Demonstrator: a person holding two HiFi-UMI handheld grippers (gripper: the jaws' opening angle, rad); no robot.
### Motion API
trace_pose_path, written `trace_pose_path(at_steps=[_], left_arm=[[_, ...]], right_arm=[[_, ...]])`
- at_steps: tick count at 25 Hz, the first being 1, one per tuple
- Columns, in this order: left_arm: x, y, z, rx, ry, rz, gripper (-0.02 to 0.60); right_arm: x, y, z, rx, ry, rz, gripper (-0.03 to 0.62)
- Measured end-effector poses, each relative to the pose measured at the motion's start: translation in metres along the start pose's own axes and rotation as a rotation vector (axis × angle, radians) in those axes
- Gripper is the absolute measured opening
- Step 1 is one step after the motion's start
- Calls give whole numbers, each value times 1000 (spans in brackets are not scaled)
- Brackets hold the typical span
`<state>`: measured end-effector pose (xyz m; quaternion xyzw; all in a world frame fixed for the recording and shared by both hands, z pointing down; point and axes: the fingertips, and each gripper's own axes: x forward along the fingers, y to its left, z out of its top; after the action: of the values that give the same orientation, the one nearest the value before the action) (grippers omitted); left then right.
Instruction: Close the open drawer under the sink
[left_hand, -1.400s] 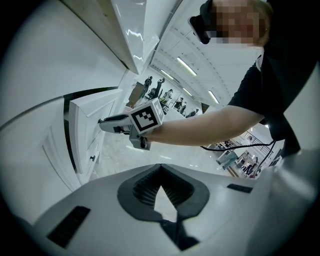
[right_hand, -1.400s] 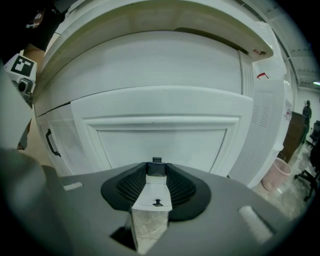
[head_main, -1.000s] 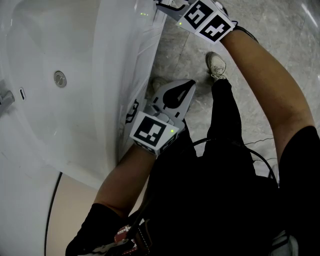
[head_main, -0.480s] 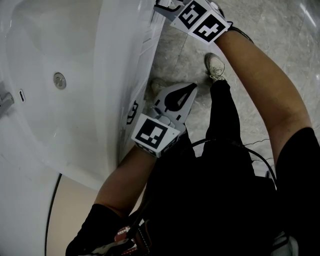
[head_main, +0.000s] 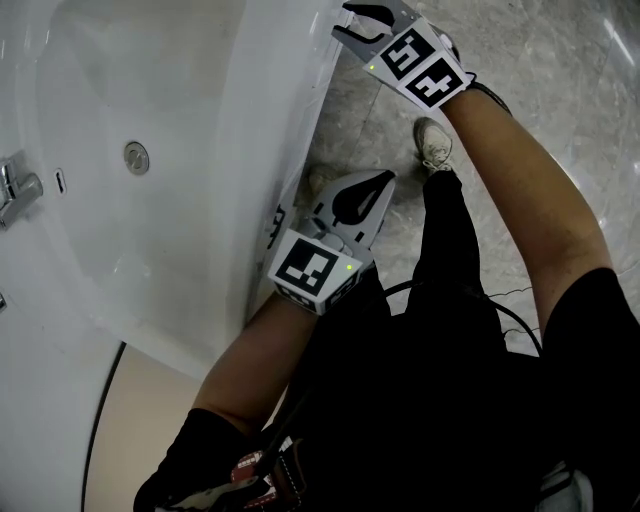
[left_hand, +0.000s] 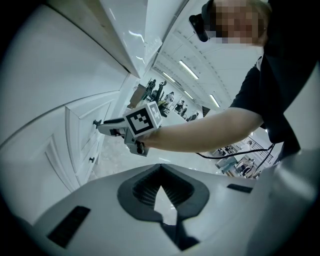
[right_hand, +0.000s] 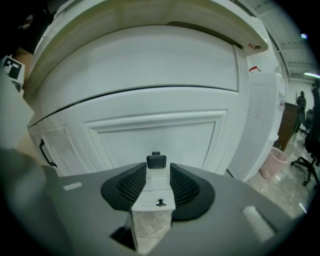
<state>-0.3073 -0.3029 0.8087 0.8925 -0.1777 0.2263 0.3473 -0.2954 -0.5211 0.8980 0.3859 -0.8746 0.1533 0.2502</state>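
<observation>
The white drawer front (right_hand: 160, 132) under the sink fills the right gripper view, with a dark seam above it. Its black knob (right_hand: 156, 161) sits between the tips of my right gripper (right_hand: 157, 169), whose jaws stand open on either side of it. In the left gripper view the same right gripper (left_hand: 106, 128) reaches the knob (left_hand: 95, 122) on the cabinet face. In the head view my right gripper (head_main: 345, 24) is at the cabinet's top edge. My left gripper (head_main: 382, 180) hangs beside the cabinet, shut and empty, its pads (left_hand: 145, 187) meeting at the tips.
The white sink basin (head_main: 110, 230) with drain (head_main: 137, 157) and faucet (head_main: 15, 185) lies left. A lower knob (left_hand: 91, 160) is on the cabinet. The person's shoe (head_main: 432, 142) stands on the marble floor (head_main: 540, 70). A pink bin (right_hand: 274, 161) stands at the right.
The head view has shifted, so the sink and both grippers sit a little further right and lower in it. Both grippers keep their places at the cabinet.
</observation>
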Motion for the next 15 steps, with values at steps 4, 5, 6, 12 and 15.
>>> trace_pose_path(at_steps=[4, 5, 6, 12, 15], left_arm=[[-6, -10, 4, 8, 29, -25, -3], [-8, -13, 6, 15, 35, -26, -3], [-9, -15, 10, 27, 35, -25, -3], [-15, -43, 55, 85, 11, -25, -3], [-19, -62, 80, 102, -8, -40, -3]], right_arm=[[-35, 2, -17, 41, 30, 6, 124], [-48, 6, -23, 43, 43, 21, 123], [-61, 8, -29, 44, 54, 32, 97], [-153, 2, -30, 125, 63, 0, 2], [-202, -13, -14, 174, 38, -50, 2]])
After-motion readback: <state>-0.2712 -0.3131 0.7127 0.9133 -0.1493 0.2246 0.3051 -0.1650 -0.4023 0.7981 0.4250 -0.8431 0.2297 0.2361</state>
